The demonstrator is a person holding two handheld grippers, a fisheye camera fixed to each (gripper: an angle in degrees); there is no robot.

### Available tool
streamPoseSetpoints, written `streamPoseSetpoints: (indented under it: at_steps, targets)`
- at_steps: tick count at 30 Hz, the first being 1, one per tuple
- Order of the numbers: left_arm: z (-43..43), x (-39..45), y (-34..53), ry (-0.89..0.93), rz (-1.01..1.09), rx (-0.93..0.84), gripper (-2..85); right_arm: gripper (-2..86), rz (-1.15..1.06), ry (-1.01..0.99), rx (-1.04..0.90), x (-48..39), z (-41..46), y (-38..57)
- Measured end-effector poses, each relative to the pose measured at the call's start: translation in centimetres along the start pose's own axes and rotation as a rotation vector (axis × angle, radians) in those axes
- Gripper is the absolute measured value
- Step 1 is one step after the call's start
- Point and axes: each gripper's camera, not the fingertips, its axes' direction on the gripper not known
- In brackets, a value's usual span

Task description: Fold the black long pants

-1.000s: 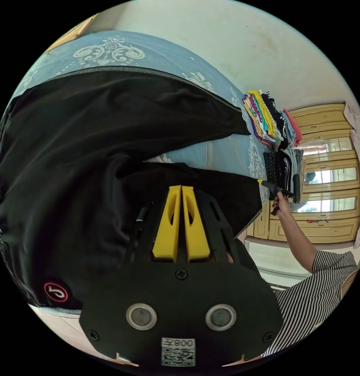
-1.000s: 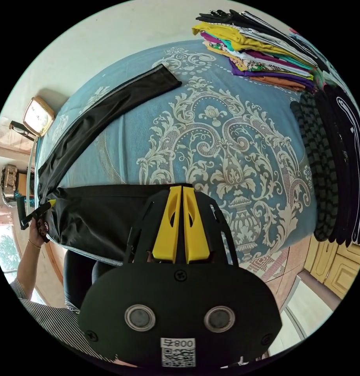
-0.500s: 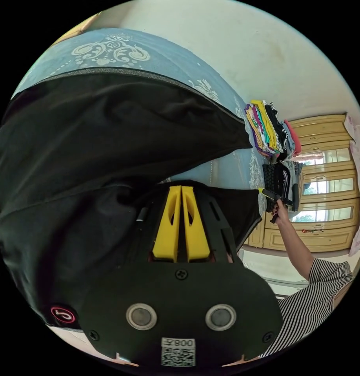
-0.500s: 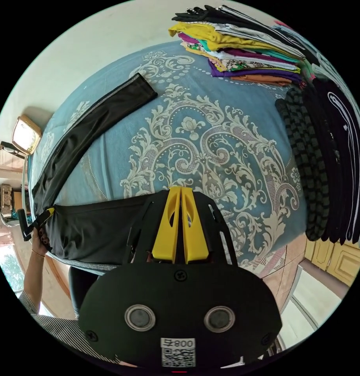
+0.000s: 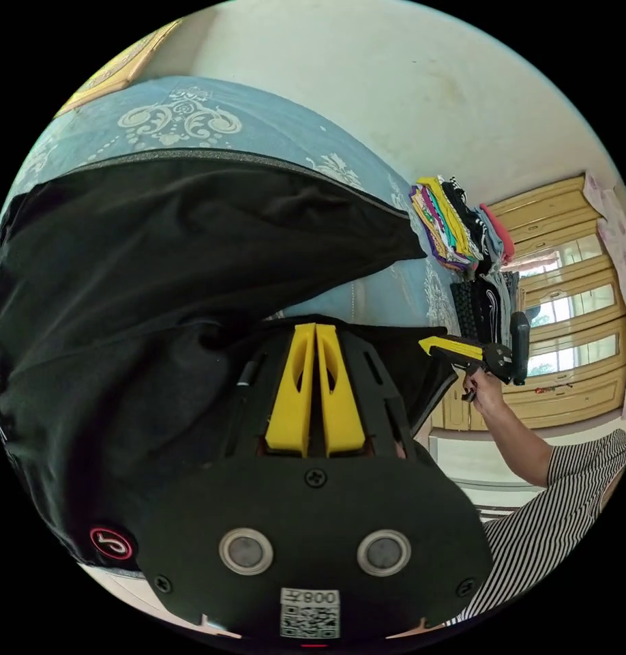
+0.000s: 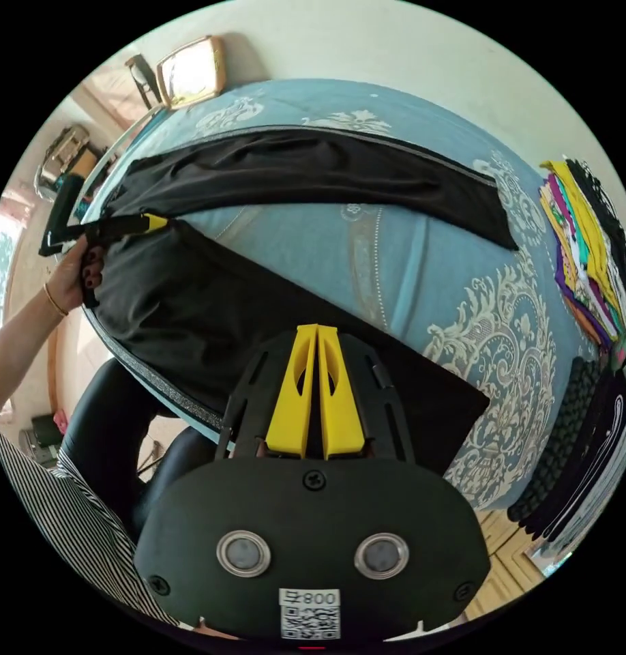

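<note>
Black pants (image 6: 272, 225) lie spread on the bed (image 6: 408, 273), legs apart in a V. Left gripper (image 5: 316, 327) jaws closed on fabric at the waist end; right gripper (image 6: 317, 329) jaws closed on the near leg's hem. Stack of folded clothes (image 6: 586, 239) at bed's far side.

Matt black cloth pants (image 6: 313, 167), smooth patterned blue bedspread (image 6: 422, 273), glossy wooden cabinet (image 5: 565, 382)

Black long pants (image 6: 272, 273) lie spread on the blue patterned bed (image 6: 408, 273). One leg runs along the upper frame toward the right; the other angles toward lower centre. A grey stripe edges the side seams.
</note>
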Motion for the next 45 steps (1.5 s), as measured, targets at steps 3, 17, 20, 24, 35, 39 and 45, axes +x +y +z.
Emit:
streamPoseSetpoints:
  at_steps: [3,17,20,24,35,39,45]
  targets:
    - [0.6,0.4,-1.2,-0.065,0.017,-0.080,0.3,0.1,-0.069,0.110,-0.010,-2.0,2.2,-1.5]
    - [-12.2,-3.4,-8.5,-0.219,0.040,0.139,2.0,0.2,-0.060,-0.017,-0.037,1.6,6.0,-7.5]
    - [-14.4,-4.9,-11.3,-0.300,0.019,0.128,2.3,0.2,-0.033,-0.084,0.015,3.5,5.7,-9.4]
    - [-15.3,-5.5,-15.1,-0.391,0.025,0.087,2.9,0.1,-0.025,-0.122,0.066,5.4,6.1,-12.7]
    - [-13.9,-5.2,-26.5,-0.553,0.106,-0.091,5.3,0.1,-0.073,-0.162,0.089,7.8,10.5,-19.7]
    - [-12.4,-5.1,-29.2,-0.584,0.152,-0.203,6.2,0.1,-0.101,-0.185,0.107,8.8,11.8,-21.6]
    - [-12.2,-4.2,-32.1,-0.515,0.230,-0.231,4.7,0.3,-0.168,-0.206,0.151,10.3,13.3,-25.1]
